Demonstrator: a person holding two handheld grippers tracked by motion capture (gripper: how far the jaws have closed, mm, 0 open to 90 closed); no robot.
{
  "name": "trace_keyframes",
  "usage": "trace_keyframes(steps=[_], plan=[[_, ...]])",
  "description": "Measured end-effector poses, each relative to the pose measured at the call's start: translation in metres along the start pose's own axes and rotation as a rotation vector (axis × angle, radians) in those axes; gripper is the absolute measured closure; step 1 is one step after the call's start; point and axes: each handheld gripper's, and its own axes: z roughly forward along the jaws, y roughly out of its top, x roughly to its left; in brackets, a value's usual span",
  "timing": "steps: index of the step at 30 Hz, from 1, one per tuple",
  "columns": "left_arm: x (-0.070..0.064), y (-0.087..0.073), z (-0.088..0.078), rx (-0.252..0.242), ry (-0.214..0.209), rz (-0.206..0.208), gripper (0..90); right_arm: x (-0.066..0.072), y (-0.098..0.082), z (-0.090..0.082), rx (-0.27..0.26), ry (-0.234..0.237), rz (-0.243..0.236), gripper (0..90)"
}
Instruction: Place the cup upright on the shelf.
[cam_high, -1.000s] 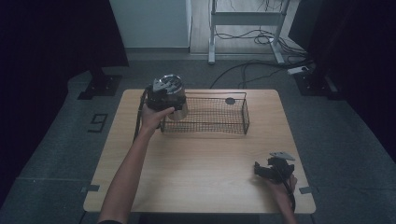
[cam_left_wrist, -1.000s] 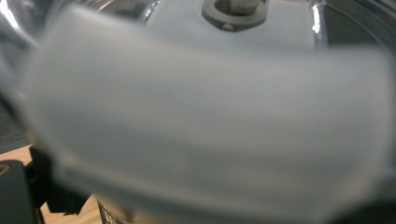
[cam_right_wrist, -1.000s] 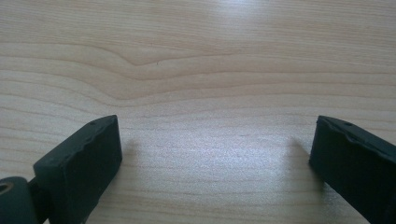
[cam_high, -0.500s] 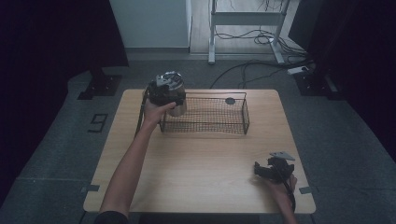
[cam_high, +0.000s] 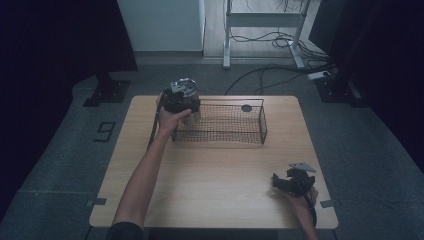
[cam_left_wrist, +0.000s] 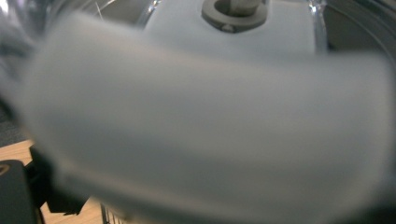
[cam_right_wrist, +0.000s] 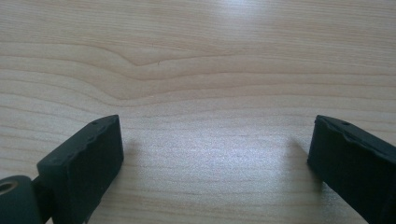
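Two black handheld grippers are seen. The right gripper (cam_high: 278, 182) is topped by a grey three-cornered plate, and its blocky matte black jaws have ridged inner faces. A dark cable is trailed from the left gripper (cam_high: 186, 102). Both forearms are bare.

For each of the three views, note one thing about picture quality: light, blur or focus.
High view: dim, dark surround, only the table and wire basket lit. Left gripper view: a pale object so close it is a blur, with glare at the top. Right gripper view: sharp wood grain, soft shadows beside the right gripper.
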Motion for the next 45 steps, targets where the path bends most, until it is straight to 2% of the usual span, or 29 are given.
trace_keyframes(steps=[4,11,19,23,29,36,45], plan=[[-0.003,-0.006,0.009,0.021,-0.003,-0.007,4.1,0.000,0.000,0.000,0.000,0.000,0.000,3.0],[-0.007,-0.012,0.014,0.039,-0.012,-0.011,4.1,0.000,0.000,0.000,0.000,0.000,0.000,3.1],[-0.004,-0.027,0.022,0.078,0.013,-0.026,4.0,0.000,0.000,0.000,0.000,0.000,0.000,3.1],[-0.004,-0.032,0.024,0.087,0.012,-0.034,4.0,0.000,0.000,0.000,-0.001,0.000,0.000,3.1],[-0.006,-0.036,0.024,0.089,0.017,-0.036,4.0,0.000,0.000,0.000,-0.001,0.000,0.000,3.1],[-0.005,-0.040,0.026,0.093,0.018,-0.020,4.0,0.000,0.000,0.000,0.000,0.000,0.000,3.1],[-0.012,-0.043,0.030,0.092,0.036,-0.007,3.7,-0.001,0.000,0.000,-0.001,0.004,-0.004,3.7]])
